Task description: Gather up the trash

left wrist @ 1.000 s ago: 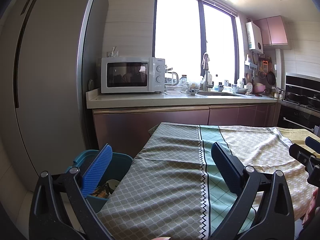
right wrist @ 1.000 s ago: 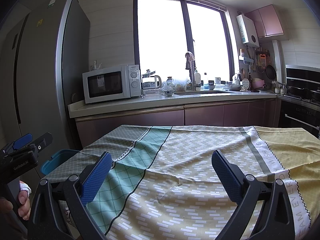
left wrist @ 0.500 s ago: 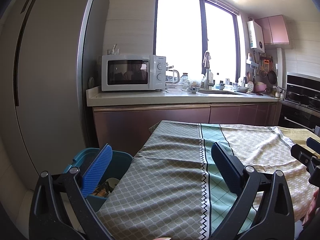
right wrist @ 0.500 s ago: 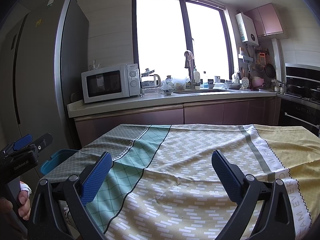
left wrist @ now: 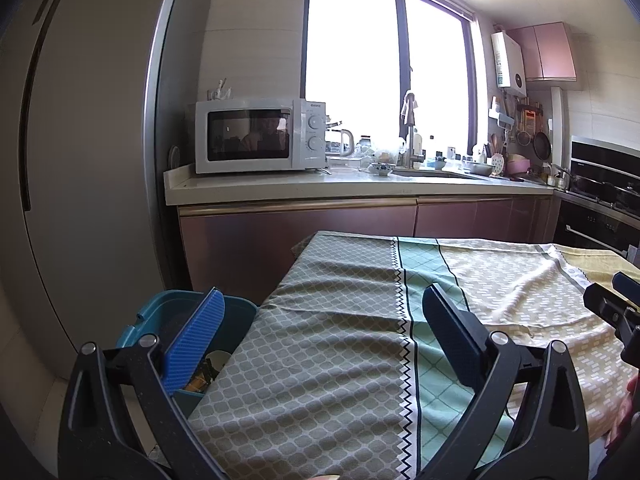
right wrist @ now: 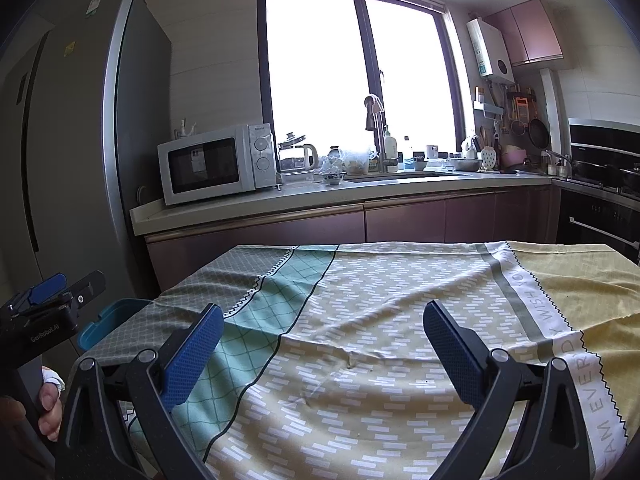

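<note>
Trash (left wrist: 206,374): wrappers and a pale round piece lay in the teal bin (left wrist: 160,316), which stood on the floor against the left edge of the tabletop (left wrist: 340,340). Patterned cloth (right wrist: 380,320) covered the tabletop, otherwise bare. Left tongs (left wrist: 322,334) hung released, one finger above the bin, one over the tabletop. Right tongs (right wrist: 324,354) hung released above the tabletop's middle.

Patterned tablecloth (right wrist: 392,320) covers the table in front of me. Beyond it, white microwave (left wrist: 260,136) sits at the counter's (left wrist: 320,188) left end, next to the tall grey fridge (left wrist: 80,152). Kettle (right wrist: 304,156) just right of microwave; sink faucet (right wrist: 376,128) under the window (right wrist: 356,72).
</note>
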The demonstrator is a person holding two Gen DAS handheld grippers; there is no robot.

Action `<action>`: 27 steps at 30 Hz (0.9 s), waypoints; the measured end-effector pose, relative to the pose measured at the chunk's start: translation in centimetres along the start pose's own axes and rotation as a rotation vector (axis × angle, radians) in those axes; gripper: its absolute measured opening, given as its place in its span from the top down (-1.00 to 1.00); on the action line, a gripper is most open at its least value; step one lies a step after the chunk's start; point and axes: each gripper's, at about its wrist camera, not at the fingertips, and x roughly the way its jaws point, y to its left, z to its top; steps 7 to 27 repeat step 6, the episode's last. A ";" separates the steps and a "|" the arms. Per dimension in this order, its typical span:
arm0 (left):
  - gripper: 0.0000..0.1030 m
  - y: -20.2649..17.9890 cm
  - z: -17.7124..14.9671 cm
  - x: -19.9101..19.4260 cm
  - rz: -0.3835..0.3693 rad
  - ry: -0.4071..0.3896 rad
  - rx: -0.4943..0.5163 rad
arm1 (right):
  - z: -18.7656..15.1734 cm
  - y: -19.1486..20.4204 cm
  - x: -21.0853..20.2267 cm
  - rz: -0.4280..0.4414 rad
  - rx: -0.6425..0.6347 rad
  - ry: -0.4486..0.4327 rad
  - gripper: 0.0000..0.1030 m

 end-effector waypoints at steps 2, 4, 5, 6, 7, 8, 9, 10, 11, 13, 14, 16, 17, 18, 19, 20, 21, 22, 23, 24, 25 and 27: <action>-0.89 -0.3 0.1 1.1 -0.035 0.046 0.001 | 0.0 -0.5 0.3 -0.003 0.011 0.011 -0.88; -0.89 -0.9 0.1 2.6 -0.067 0.102 0.014 | 0.0 -1.2 0.8 -0.011 0.013 0.028 -0.88; -0.89 -1.2 0.1 3.5 -0.084 0.132 0.021 | 0.0 -1.6 1.0 -0.021 0.008 0.040 -0.88; -0.89 -1.5 0.2 4.6 -0.103 0.168 0.023 | 0.1 -2.2 1.3 -0.028 0.008 0.052 -0.88; -0.89 -1.5 0.2 4.6 -0.103 0.168 0.023 | 0.1 -2.2 1.3 -0.028 0.008 0.052 -0.88; -0.89 -1.5 0.2 4.6 -0.103 0.168 0.023 | 0.1 -2.2 1.3 -0.028 0.008 0.052 -0.88; -0.89 -1.5 0.2 4.6 -0.103 0.168 0.023 | 0.1 -2.2 1.3 -0.028 0.008 0.052 -0.88; -0.89 -1.5 0.2 4.6 -0.103 0.168 0.023 | 0.1 -2.2 1.3 -0.028 0.008 0.052 -0.88; -0.89 -1.5 0.2 4.6 -0.103 0.168 0.023 | 0.1 -2.2 1.3 -0.028 0.008 0.052 -0.88; -0.89 -1.5 0.2 4.6 -0.103 0.168 0.023 | 0.1 -2.2 1.3 -0.028 0.008 0.052 -0.88; -0.89 -1.5 0.2 4.6 -0.103 0.168 0.023 | 0.1 -2.2 1.3 -0.028 0.008 0.052 -0.88; -0.89 -1.5 0.2 4.6 -0.103 0.168 0.023 | 0.1 -2.2 1.3 -0.028 0.008 0.052 -0.88; -0.89 -1.5 0.2 4.6 -0.103 0.168 0.023 | 0.1 -2.2 1.3 -0.028 0.008 0.052 -0.88; -0.89 -1.5 0.2 4.6 -0.103 0.168 0.023 | 0.1 -2.2 1.3 -0.028 0.008 0.052 -0.88; -0.89 -1.5 0.2 4.6 -0.103 0.168 0.023 | 0.1 -2.2 1.3 -0.028 0.008 0.052 -0.88; -0.89 -1.5 0.2 4.6 -0.103 0.168 0.023 | 0.1 -2.2 1.3 -0.028 0.008 0.052 -0.88; -0.89 -1.5 0.2 4.6 -0.103 0.168 0.023 | 0.1 -2.2 1.3 -0.028 0.008 0.052 -0.88; -0.89 -1.5 0.2 4.6 -0.103 0.168 0.023 | 0.1 -2.2 1.3 -0.028 0.008 0.052 -0.88; -0.89 -1.5 0.2 4.6 -0.103 0.168 0.023 | 0.1 -2.2 1.3 -0.028 0.008 0.052 -0.88; -0.89 -1.5 0.2 4.6 -0.103 0.168 0.023 | 0.1 -2.2 1.3 -0.028 0.008 0.052 -0.88; -0.89 -1.5 0.2 4.6 -0.103 0.168 0.023 | 0.1 -2.2 1.3 -0.028 0.008 0.052 -0.88; -0.89 -1.5 0.2 4.6 -0.103 0.168 0.023 | 0.1 -2.2 1.3 -0.028 0.008 0.052 -0.88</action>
